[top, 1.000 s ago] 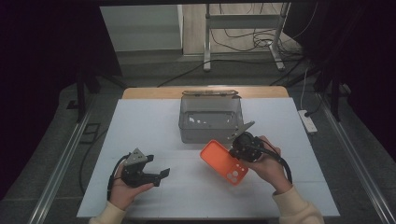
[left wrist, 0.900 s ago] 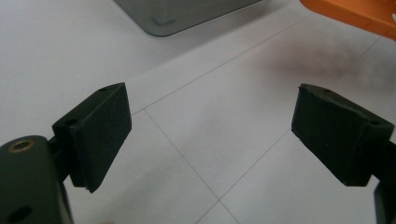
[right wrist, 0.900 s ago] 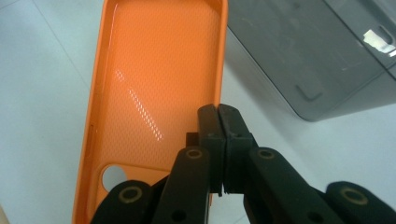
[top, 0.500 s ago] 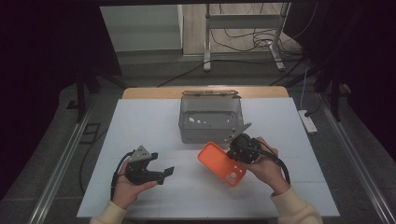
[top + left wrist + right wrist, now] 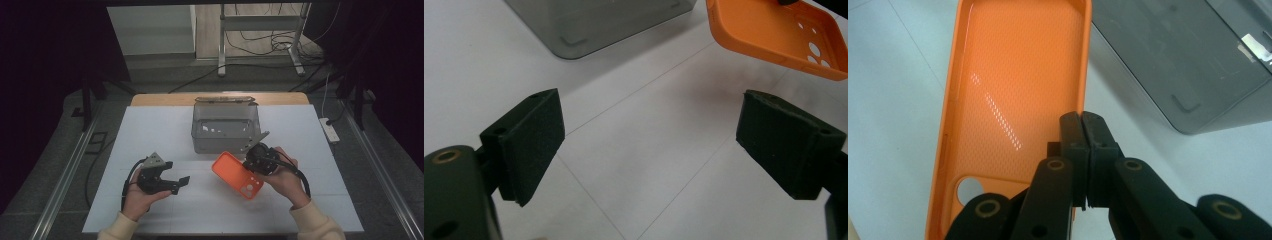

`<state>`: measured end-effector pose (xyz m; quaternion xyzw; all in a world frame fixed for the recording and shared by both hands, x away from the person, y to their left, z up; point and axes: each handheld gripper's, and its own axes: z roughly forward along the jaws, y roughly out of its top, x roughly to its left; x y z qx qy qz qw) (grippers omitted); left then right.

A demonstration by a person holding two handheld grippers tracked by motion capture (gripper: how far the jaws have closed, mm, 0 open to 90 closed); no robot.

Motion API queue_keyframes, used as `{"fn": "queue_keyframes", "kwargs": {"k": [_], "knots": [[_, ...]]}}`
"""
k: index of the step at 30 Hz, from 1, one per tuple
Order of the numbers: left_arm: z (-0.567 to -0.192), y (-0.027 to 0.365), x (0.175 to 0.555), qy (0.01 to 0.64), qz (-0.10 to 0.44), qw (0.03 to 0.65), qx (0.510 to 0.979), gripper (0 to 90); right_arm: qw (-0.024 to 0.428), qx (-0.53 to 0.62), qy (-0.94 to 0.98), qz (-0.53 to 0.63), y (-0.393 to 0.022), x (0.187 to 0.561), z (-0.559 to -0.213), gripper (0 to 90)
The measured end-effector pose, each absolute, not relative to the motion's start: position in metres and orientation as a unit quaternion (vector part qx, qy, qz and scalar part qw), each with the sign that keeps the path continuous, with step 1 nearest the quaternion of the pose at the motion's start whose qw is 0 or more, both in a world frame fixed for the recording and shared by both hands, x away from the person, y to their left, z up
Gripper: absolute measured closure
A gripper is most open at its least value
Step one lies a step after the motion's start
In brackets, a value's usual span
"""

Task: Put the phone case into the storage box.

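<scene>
Your right gripper (image 5: 256, 159) is holding the case (image 5: 237, 175) just before the bin (image 5: 225, 128). Your left gripper (image 5: 175, 183) is hovering left of the case, apart from it.

Black tongs (image 5: 181, 182), cream sleeves (image 5: 315, 224)

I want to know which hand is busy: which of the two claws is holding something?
The right claw: its jaws are shut on the edge of the orange phone case. The left claw stands open over bare table.

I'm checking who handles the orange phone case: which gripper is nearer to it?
Right. The right gripper is shut on the orange phone case, pinching its edge. The left gripper is open, off to the case's left with bare table between them.
</scene>
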<state>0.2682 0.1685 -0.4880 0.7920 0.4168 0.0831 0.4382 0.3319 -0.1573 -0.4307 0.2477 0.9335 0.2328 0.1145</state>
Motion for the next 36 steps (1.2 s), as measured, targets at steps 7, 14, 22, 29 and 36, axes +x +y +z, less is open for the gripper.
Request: {"fn": "queue_keyframes", "kwargs": {"k": [7,14,22,29,36], "knots": [[-0.484,0.161,0.271,0.413,0.079,0.437,0.795,12.7,0.116,0.245,0.934,0.235,-0.156,0.33,-0.429,88.9],[-0.477,0.151,0.276,0.406,0.068,0.449,0.793,13.7,0.115,0.244,0.934,0.234,-0.155,0.33,-0.43,88.9],[-0.47,0.141,0.283,0.398,0.06,0.452,0.796,13.9,0.116,0.243,0.934,0.235,-0.155,0.33,-0.429,88.9],[-0.469,0.134,0.288,0.396,0.054,0.448,0.8,13.4,0.115,0.239,0.935,0.236,-0.154,0.33,-0.43,88.9],[-0.466,0.123,0.294,0.393,0.046,0.446,0.803,13.5,0.117,0.237,0.935,0.237,-0.154,0.329,-0.43,88.9]]}}
